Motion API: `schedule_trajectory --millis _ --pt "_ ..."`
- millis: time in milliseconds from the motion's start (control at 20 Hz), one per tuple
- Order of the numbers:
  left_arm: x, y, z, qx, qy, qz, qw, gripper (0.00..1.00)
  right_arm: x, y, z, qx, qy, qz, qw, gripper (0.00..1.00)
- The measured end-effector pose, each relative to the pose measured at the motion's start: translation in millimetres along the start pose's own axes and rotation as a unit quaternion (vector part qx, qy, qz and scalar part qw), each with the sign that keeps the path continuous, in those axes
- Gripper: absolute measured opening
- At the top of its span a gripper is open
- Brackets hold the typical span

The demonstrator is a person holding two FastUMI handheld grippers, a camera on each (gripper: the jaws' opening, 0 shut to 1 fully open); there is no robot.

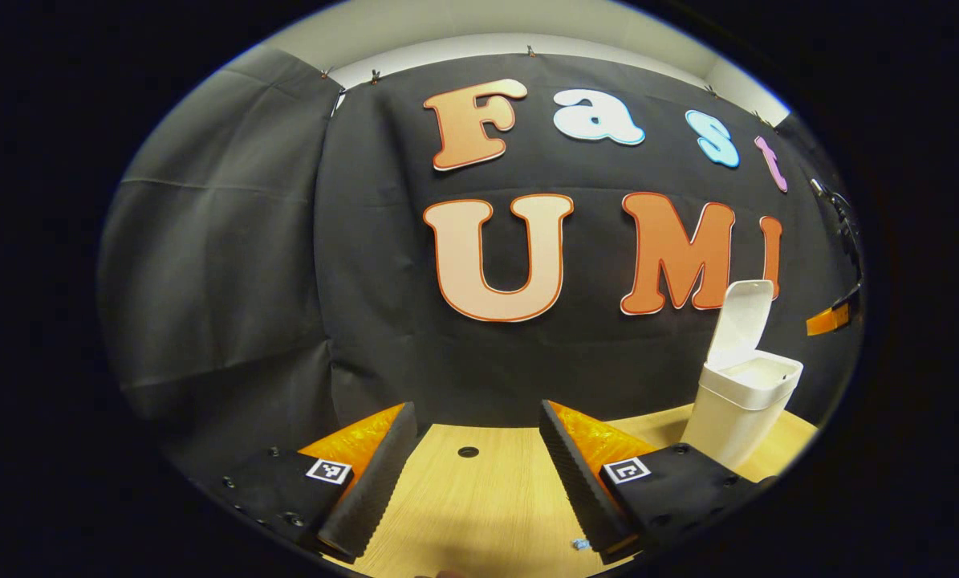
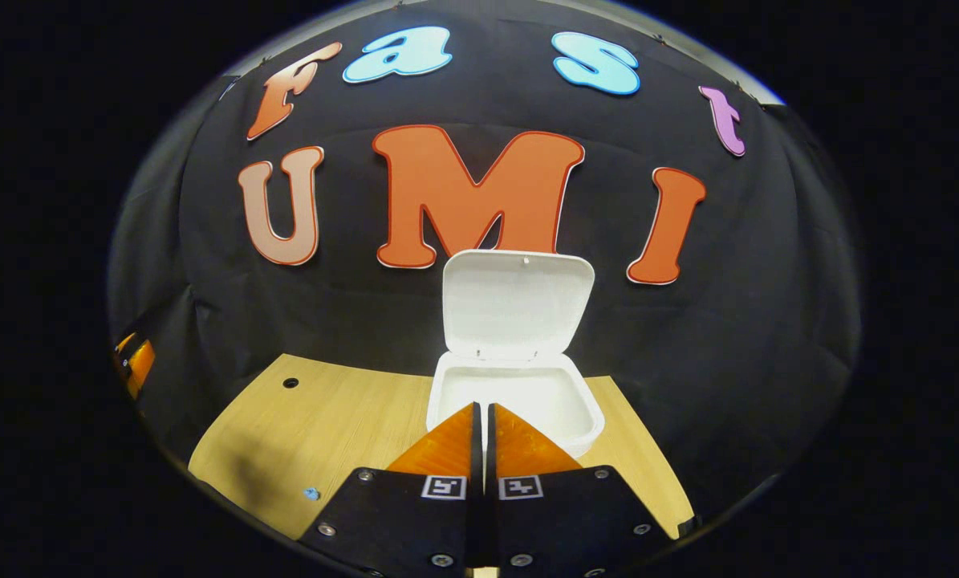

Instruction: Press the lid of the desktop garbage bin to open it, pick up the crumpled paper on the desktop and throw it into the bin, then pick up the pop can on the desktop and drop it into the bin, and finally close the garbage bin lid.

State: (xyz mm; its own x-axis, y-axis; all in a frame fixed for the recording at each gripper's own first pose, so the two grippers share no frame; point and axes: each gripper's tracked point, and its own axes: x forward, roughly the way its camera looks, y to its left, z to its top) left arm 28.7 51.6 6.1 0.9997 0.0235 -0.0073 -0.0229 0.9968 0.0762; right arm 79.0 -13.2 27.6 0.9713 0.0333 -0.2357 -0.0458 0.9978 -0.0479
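**Inspector:** Bin (image 2: pixel 519 401) first. White, standing on the wooden worktop (image 2: pixel 327 433) near its back edge, close to the black cloth wall (image 2: pixel 768 337). Condition of the lid?

**Onlooker:** Lid (image 2: pixel 518 303) is up, hinged at the back and standing nearly upright. From the right gripper view I can see straight into the mouth; the inside looks plain white, and I cannot make out any contents from this angle.

**Inspector:** Right gripper?

**Onlooker:** Right gripper (image 2: pixel 483 409) is just in front of the bin, tips lined up with its front rim. The fingers are pressed together with only a thin line between them, nothing held.

**Inspector:** Left gripper?

**Onlooker:** Left gripper (image 1: pixel 475 421) is over the bare worktop (image 1: pixel 479 498), well apart from the bin (image 1: pixel 740 401), which sits off to its right with the lid (image 1: pixel 742 317) raised. Its fingers are spread wide, nothing between them.

**Inspector:** Anything else on the surface?

**Onlooker:** A small round dark hole (image 1: pixel 468 452) in the wood ahead of the left gripper, also seen in the right gripper view (image 2: pixel 290 383). A tiny bluish speck (image 2: pixel 311 493) lies near the front edge; too small to identify.
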Motion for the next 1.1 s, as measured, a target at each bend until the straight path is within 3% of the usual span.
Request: schedule_trajectory --millis 300,400,500,550,600,650,700,750,1100 --pt "-3.7 -5.6 1.6 0.006 -0.003 -0.003 1.000 0.98 -17.5 36.4 -32.1 0.009 0.004 0.039 0.999 0.01" --pt "-5.1 -9.0 0.4 0.005 -0.002 -0.006 1.000 0.98 -20.1 48.6 -44.6 0.006 0.010 0.051 0.999 0.07" --pt "-7.4 -10.8 -1.9 0.008 0.000 -0.007 1.000 0.98 -22.2 52.4 -51.2 -0.007 0.005 0.045 0.999 0.34" --pt "-8.2 -12.0 -3.9 0.009 0.001 -0.008 1.000 0.98 -22.5 56.1 -54.1 -0.015 0.003 0.044 0.999 0.54" --pt "-8.9 -13.2 -4.8 0.011 0.002 -0.008 1.000 0.98 -22.7 58.2 -60.5 -0.019 0.007 0.044 0.999 0.60" --pt "-10.2 -14.6 -7.1 0.013 0.003 -0.009 1.000 0.98 -22.2 61.4 -65.3 -0.015 0.010 0.047 0.999 0.76" --pt "-10.7 -17.3 -9.3 0.015 0.004 -0.010 1.000 0.98 -22.0 64.5 -68.3 -0.008 0.014 0.050 0.999 0.83" --pt "-11.8 -19.3 -14.2 0.013 0.006 -0.012 1.000 0.98 -22.5 66.6 -72.7 0.001 0.018 0.052 0.998 0.96" --pt "-17.0 -44.8 -51.1 0.007 0.037 -0.036 0.999 0.98 -29.4 63.4 -97.8 0.044 0.047 0.051 0.997 0.98"
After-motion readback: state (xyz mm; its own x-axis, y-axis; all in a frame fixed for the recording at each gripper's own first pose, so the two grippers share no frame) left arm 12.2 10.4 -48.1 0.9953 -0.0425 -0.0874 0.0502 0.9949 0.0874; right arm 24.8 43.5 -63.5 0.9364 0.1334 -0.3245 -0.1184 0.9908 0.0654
